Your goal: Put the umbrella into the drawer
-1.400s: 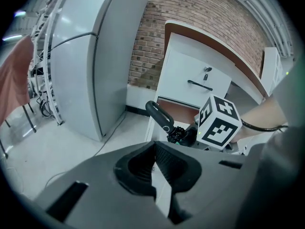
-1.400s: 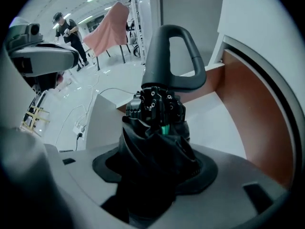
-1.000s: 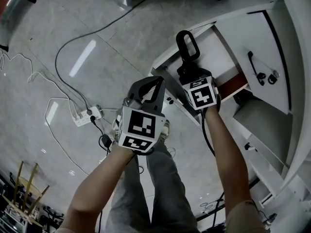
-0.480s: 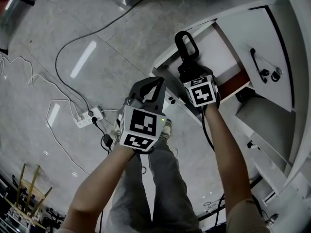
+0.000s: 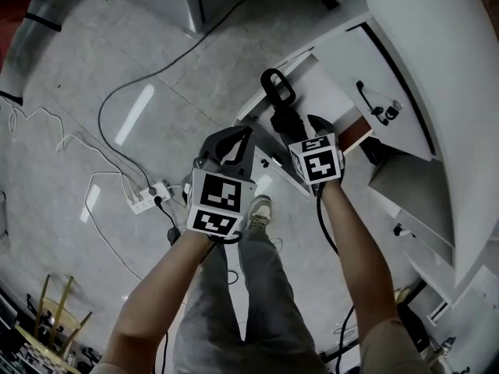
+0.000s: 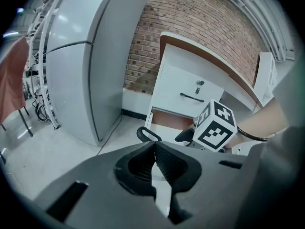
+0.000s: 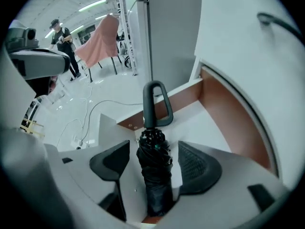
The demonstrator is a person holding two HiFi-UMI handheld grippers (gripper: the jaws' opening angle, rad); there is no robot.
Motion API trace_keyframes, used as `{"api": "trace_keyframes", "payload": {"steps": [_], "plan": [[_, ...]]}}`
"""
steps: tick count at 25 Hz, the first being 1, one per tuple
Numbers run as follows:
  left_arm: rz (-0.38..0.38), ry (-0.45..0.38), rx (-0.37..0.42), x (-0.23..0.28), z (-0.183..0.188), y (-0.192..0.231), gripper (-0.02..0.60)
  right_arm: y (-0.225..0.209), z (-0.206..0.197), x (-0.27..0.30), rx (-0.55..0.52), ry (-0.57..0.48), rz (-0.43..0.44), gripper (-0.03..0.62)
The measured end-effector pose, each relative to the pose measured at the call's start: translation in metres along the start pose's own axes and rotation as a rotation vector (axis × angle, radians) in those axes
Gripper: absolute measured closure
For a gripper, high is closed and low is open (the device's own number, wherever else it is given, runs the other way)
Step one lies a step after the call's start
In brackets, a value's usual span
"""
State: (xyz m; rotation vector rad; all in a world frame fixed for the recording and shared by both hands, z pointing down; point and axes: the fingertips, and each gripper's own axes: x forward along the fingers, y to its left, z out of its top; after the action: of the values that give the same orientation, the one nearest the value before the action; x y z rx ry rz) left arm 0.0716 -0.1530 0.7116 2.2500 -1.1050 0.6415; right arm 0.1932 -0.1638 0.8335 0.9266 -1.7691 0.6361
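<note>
Umbrella (image 5: 282, 117), black and folded, lies lengthwise straight ahead of the right gripper (image 5: 296, 125) in the head view. Its loop handle (image 5: 278, 90) points away from the gripper, out over the open white drawer (image 5: 331, 92). The left gripper (image 5: 243, 135) hangs beside and to the left of the right one, over bare floor. A power strip (image 5: 148, 197) and cables lie farther to its left.

From the left gripper view, the left gripper (image 6: 154, 145) has its two ribbed pads pressed together at the tips, with nothing between them. Just beyond the tips the umbrella's handle (image 6: 144, 133) shows, and to its right the marker cube (image 6: 214, 124) of the right gripper. The drawer (image 6: 167, 120) stands pulled out behind them, under a white cabinet door (image 6: 188, 92) with a dark pull. A tall grey cabinet (image 6: 86, 70) stands ahead to the left and a brick wall (image 6: 190, 27) behind.

From the right gripper view, the right gripper (image 7: 155, 148) has its jaws apart. The umbrella (image 7: 155, 175) runs up the middle between them, with a narrow gap visible on each side, so neither pad is seen pressing it. Its handle (image 7: 155, 104) reaches past the tips over the drawer's white bottom (image 7: 200, 123). The drawer's brown inner wall (image 7: 233, 118) curves off to the gripper's right. Far ahead to the left a pink cloth (image 7: 100, 42) hangs over a chair.
</note>
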Motion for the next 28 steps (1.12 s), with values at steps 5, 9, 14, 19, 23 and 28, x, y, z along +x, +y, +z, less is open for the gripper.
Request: {"api": "trace_keyframes", "payload": {"steps": [5, 9, 14, 19, 23, 28], "plan": [[0.003, -0.031, 0.012, -0.036, 0.049, -0.011, 0.572, 0.001, 0.048, -0.072, 0.015, -0.124, -0.04, 0.354], [0.003, -0.057, 0.034, -0.069, 0.088, -0.023, 0.572, 0.003, 0.079, -0.137, 0.027, -0.225, -0.08, 0.455], [0.013, -0.105, 0.051, -0.122, 0.14, -0.03, 0.572, 0.008, 0.112, -0.222, 0.054, -0.311, -0.112, 0.501], [0.002, -0.176, 0.097, -0.177, 0.195, -0.045, 0.572, 0.018, 0.151, -0.315, 0.047, -0.406, -0.143, 0.541], [0.01, -0.241, 0.134, -0.222, 0.239, -0.057, 0.572, 0.028, 0.189, -0.391, 0.063, -0.52, -0.148, 0.566], [0.026, -0.311, 0.149, -0.285, 0.288, -0.072, 0.572, 0.046, 0.217, -0.478, 0.091, -0.619, -0.122, 0.575]]}}
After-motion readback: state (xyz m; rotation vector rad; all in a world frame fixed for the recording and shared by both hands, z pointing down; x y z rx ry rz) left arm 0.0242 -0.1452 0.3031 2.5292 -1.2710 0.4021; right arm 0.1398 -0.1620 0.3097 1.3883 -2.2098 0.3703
